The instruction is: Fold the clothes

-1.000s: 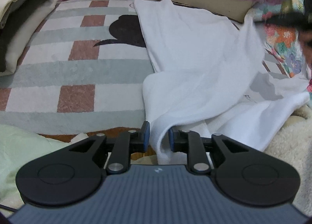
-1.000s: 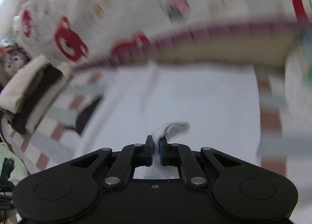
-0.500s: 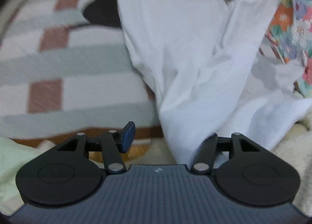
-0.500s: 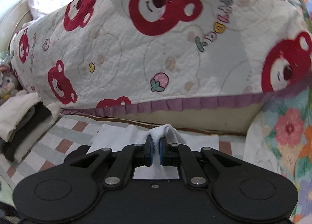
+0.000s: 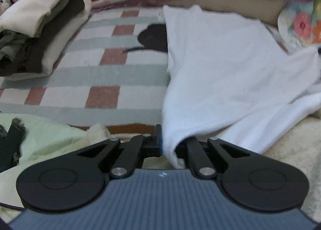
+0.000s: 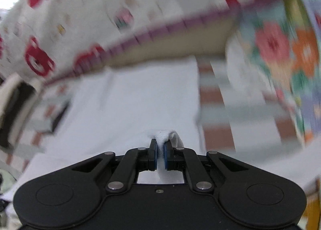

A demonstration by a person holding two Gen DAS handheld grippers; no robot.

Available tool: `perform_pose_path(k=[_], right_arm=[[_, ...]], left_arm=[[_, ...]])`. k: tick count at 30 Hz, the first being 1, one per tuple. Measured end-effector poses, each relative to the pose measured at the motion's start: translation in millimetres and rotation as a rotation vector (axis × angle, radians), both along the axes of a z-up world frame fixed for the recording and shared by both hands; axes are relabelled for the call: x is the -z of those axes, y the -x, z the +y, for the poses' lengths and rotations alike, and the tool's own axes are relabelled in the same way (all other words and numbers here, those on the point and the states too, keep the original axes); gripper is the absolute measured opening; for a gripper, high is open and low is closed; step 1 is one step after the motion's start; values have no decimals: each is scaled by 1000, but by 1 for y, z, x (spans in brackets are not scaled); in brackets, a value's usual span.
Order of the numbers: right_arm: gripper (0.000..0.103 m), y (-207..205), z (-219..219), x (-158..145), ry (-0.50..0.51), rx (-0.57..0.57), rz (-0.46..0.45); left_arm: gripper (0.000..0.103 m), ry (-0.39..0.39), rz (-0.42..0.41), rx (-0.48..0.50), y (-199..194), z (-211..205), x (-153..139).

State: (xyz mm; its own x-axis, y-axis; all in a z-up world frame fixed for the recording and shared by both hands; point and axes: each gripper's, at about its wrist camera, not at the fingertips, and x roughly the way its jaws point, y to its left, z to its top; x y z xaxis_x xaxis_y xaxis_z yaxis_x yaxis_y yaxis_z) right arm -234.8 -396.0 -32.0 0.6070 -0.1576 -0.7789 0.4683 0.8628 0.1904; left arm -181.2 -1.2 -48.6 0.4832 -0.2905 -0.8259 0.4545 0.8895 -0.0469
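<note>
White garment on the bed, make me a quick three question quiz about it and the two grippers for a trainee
1. True or false: the right gripper is shut on a bunch of the white garment.
2. What does the left gripper have between its jaws?
A. the folded pile
B. the white garment's near edge
C. nothing
3. Fill in: the folded pile lies to the ____ of the garment in the left wrist view.

Key: 1 true; 2 B; 3 left.
</note>
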Motion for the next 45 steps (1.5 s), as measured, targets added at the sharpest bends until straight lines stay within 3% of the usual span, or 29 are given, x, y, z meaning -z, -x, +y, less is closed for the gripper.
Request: perform_pose_path(k=[3,6,7,12,14,15,18,20,23,25,28,31,34,38,41,45], right_arm=[[9,7,-12,24,-27,33,58],[9,14,-12,27,26,33,96],[9,14,-11,30,42,27,123],[10,12,-28,78,-74,9,258],[13,12,-29,92,-98,2,275],[15,15,-29,91,-108,5,248],[15,23,-33,86,-145,8,171],[24,29,-38,82,-148,7,138],[25,41,-44,80,-154,5,122],[26,49,-47,80,-203,-1,78],[29,59,-44,78,-220,-32,38],[30,68,-38,69,-163,-83,-3],[32,71,-37,56,-156,-140,-67],[47,61,-29,48,-96,-213,-88],[50,49,-35,60,-74,-189,-49],[50,42,-71,76,-87,-108,-88]], left_arm=[[12,41,56,-31,-9,13,3],[25,68,72,-44,-9,19,3],[25,76,68,-43,-9,20,2],[28,115,51,-38,-8,23,-3],[18,131,44,-36,-7,24,-6],[6,139,41,-35,-7,25,-7],[4,129,10,-46,-4,25,-13],[4,100,18,-69,-3,22,-8],[7,49,60,-83,-4,19,2],[16,40,93,-95,-7,21,4],[22,82,151,-131,-13,30,2],[23,154,189,-117,-12,37,-11],[24,182,179,-92,-5,37,-29],[25,164,118,-80,5,34,-53],[27,158,134,-118,5,38,-53],[27,148,149,-142,-9,37,-49]])
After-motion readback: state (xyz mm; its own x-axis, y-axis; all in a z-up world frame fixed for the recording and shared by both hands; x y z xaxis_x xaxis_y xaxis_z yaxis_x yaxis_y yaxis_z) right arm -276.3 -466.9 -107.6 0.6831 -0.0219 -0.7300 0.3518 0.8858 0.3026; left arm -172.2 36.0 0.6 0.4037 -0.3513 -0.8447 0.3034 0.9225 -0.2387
